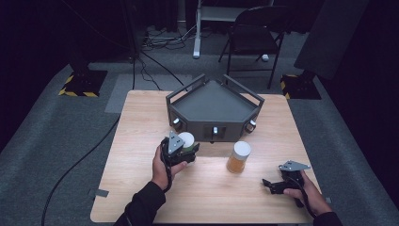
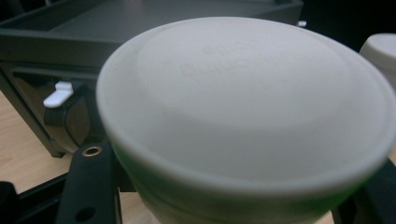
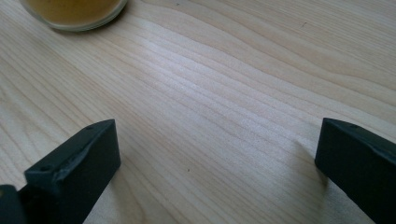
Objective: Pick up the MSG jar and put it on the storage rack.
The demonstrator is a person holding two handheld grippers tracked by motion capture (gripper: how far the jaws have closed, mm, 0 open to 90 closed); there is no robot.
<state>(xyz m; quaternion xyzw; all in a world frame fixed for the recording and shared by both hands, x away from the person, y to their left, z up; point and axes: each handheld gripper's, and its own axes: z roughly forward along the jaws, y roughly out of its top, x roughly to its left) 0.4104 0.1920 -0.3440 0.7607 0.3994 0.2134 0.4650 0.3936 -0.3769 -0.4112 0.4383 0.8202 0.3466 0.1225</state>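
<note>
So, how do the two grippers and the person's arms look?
Both grippers, left and right, are black, each with a grey three-cornered plate on top. The right one's jaws are blocky, with small holes. A black cable trails off the table on the left. The person wears dark sleeves.

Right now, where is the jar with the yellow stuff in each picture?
High view: the amber jar stands right of centre, before the grey tray.
Left gripper view: its white lid is at the right edge.
Right gripper view: its base is top left.
Shared landmark: the wooden table.
</note>
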